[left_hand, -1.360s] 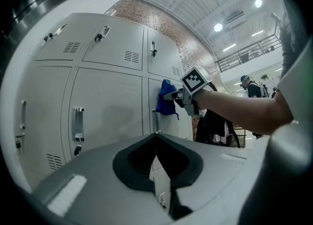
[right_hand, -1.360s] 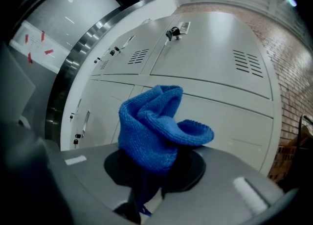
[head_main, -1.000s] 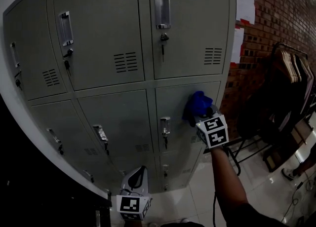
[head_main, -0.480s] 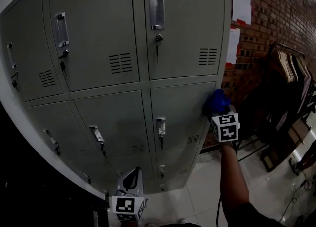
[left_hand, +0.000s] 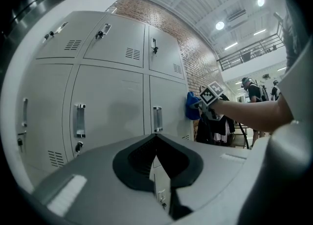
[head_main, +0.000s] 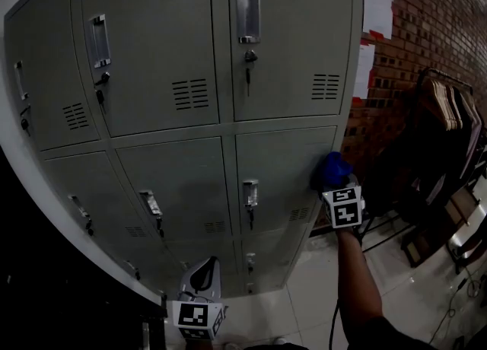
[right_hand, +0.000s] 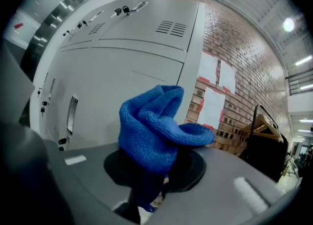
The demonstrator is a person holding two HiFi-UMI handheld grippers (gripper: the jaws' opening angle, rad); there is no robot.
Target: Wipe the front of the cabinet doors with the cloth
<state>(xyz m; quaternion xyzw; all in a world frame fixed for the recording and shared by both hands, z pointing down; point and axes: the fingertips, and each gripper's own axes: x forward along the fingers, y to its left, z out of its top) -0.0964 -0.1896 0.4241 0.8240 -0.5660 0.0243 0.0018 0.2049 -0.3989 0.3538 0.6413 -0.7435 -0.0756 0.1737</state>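
Right gripper [head_main: 334, 183] is held up at the grey metal cabinet [head_main: 152, 74], its jaws clamped on a bunched blue cloth [head_main: 332, 167]. In the right gripper view the cloth [right_hand: 152, 130] rises out of the closed jaws in a loose wad that folds over to the right. The cloth sits at the right edge of the middle-row right door [head_main: 278, 162], close to the cabinet's corner. It looks to be touching the door front, but contact is hard to confirm. That door's handle [head_main: 249, 192] is well to the left of the cloth. The forearm [head_main: 354, 280] behind the right gripper reaches up from the bottom of the head view.

Left gripper [head_main: 205, 274] hangs low in front of the bottom row of doors, apart from them. Its jaws are together with nothing between them, and only a thin sliver of cabinet shows past them in the left gripper view [left_hand: 155, 146].

A brick wall [head_main: 415, 44] stands right of the cabinet with white papers [head_main: 377, 6] stuck on it. A clothes rack [head_main: 449, 105] with hangers is further right. Pale tiled floor [head_main: 399, 284] is below.
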